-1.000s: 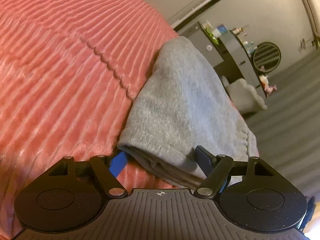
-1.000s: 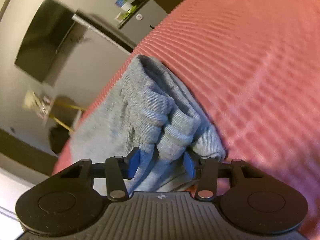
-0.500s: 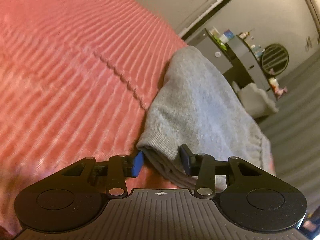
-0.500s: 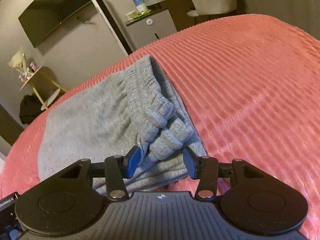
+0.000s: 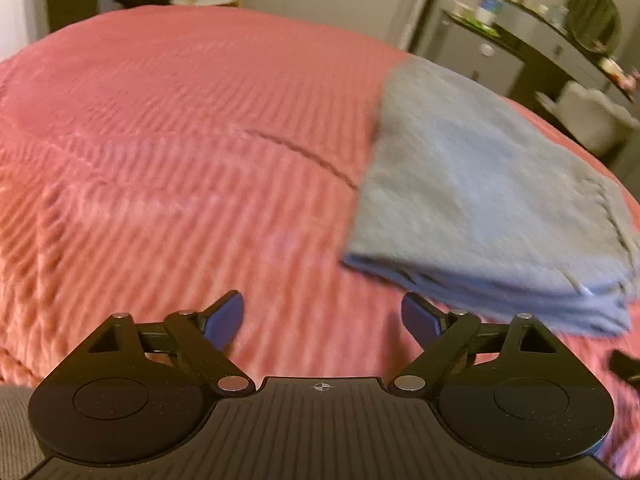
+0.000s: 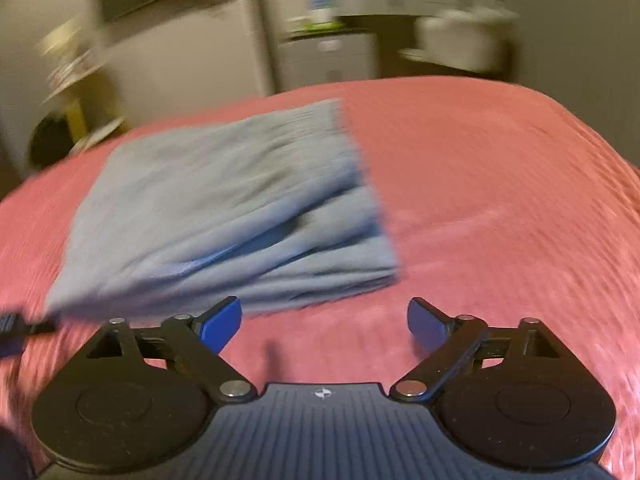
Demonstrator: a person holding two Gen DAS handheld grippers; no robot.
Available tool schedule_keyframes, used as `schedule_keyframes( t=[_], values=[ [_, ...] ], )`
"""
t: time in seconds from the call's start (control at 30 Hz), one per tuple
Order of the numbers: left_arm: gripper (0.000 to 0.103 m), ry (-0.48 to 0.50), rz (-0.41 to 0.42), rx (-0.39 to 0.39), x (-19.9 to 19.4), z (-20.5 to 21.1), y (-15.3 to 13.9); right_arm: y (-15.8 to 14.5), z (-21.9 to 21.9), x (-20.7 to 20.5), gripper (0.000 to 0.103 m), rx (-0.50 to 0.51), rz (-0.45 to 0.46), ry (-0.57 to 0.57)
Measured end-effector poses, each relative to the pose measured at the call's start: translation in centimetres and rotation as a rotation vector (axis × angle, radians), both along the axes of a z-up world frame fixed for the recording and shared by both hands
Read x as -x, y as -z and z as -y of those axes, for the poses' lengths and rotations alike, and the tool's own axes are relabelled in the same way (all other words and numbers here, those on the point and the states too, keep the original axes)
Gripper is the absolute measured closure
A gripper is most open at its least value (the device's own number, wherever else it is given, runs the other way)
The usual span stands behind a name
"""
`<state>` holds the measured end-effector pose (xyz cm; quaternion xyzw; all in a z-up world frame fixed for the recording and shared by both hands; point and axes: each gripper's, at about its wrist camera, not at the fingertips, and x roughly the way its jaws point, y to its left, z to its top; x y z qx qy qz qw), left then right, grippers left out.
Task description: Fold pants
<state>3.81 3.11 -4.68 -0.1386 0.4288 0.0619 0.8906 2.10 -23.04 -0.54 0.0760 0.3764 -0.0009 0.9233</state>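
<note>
Both grippers, left and right, have just opened wide and let go; nothing lies between their fingers. The folded pants now rest ahead on the bedspread, apparently finished.

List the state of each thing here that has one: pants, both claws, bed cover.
Pants: folded into a layered stack, lying on the bed cover, released.
Left claw: jaws just opened wide, nothing between them.
Right claw: jaws just opened wide, nothing between them.
Bed cover: spread out, one crease beside the pants.
</note>
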Motion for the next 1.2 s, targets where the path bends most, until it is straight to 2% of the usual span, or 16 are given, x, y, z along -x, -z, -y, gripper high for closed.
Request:
schedule_keyframes(
  t=[0.1, 0.2, 0.3, 0.43, 0.67, 1.2],
  values=[
    [0.010, 0.089, 0.004, -0.020, 1.8, 1.7, -0.6, 0.4, -2.7, 1.4, 0.009, 0.039, -0.018, -0.149],
    [0.009, 0.160, 0.025, -0.088, 3.2, 3.7, -1.0, 0.4, -4.1, 2.0, 0.007, 0.065, -0.034, -0.205],
    [0.009, 0.186, 0.042, -0.125, 3.8, 4.4, -1.2, 0.4, -4.3, 2.4, 0.006, 0.078, -0.050, -0.181],
    [0.009, 0.181, 0.035, -0.096, 3.3, 3.7, -1.2, 0.9, -3.8, 2.2, 0.006, 0.110, -0.030, -0.135],
    [0.009, 0.187, 0.030, -0.112, 2.9, 4.3, -0.7, 0.6, -4.7, 2.6, 0.006, 0.179, 0.024, -0.137],
    [0.009, 0.231, 0.035, -0.169, 2.7, 5.5, -0.2, 0.7, -4.3, 2.4, 0.006, 0.157, 0.047, -0.133]
  ],
)
